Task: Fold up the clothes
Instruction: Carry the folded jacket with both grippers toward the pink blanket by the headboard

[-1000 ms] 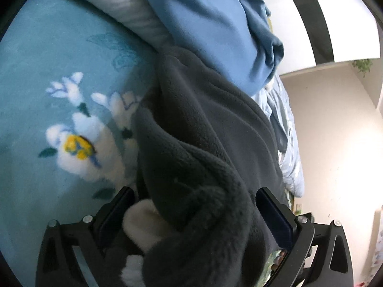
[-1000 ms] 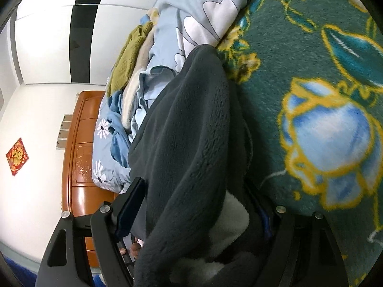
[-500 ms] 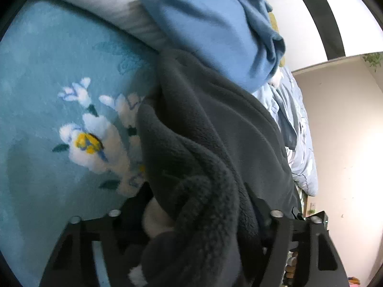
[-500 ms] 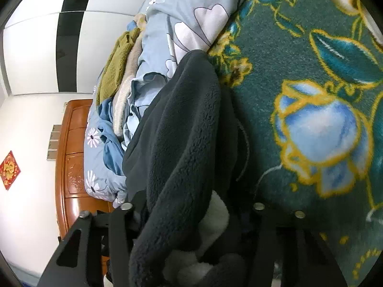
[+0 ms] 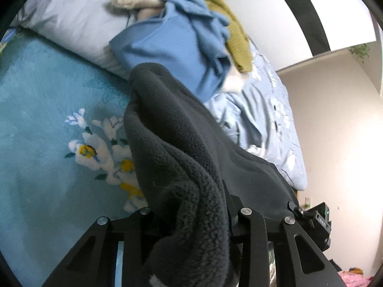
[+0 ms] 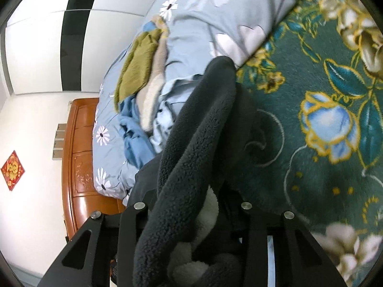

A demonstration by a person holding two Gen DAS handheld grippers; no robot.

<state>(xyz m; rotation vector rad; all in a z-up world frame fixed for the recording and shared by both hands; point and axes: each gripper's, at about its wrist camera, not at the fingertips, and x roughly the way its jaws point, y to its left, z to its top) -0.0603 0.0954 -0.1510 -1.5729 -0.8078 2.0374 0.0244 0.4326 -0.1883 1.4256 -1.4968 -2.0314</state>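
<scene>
Charcoal fleece garment (image 5: 182, 157), thick and nubby with a white lining, bunched in both grippers. Left gripper (image 5: 191, 217) and right gripper (image 6: 191, 209): jaws just closed in from wide, now pinched narrow on fleece. Garment hangs higher above the teal floral blanket (image 5: 47, 143) than a second ago. Beyond it, on the blanket's far edge: blue cloth (image 5: 172, 47), olive knit (image 5: 229, 28).

We are seeing a dark grey fleece garment (image 5: 182, 148) with a white plush lining (image 6: 210, 205) showing at its bunched near end. It is hanging in thick folds, stretching away over a floral blanket (image 5: 47, 143) toward a heap of blue (image 5: 172, 47) and olive-green clothes (image 5: 229, 24) lying beyond.
</scene>
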